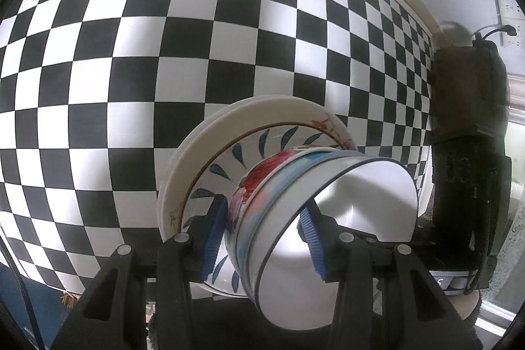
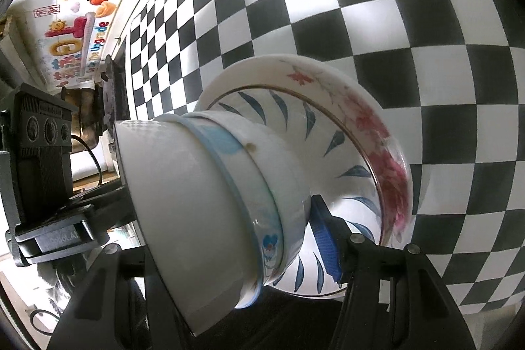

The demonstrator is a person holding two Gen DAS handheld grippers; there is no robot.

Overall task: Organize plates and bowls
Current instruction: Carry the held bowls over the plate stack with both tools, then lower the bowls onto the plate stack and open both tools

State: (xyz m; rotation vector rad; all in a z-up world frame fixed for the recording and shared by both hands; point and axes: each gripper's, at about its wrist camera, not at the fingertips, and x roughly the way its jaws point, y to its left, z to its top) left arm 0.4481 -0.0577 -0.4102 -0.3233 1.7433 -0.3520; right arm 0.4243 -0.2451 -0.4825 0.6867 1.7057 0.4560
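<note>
Both jaws clamping one stack of bowls [image 1: 295, 202], plates beneath [image 2: 328, 94]

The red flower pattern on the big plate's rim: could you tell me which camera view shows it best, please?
The right wrist view: the plate turns a long stretch of flowered rim toward the camera. In the left wrist view the stacked bowls hide most of it, leaving a small red sprig.

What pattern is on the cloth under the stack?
A black and white check; the tablecloth shows best in the left wrist view.

Two plates [image 2: 370, 107] and three nested bowls [image 2: 183, 186] are stacked, clamped by two grippers [image 1: 262, 238].
</note>
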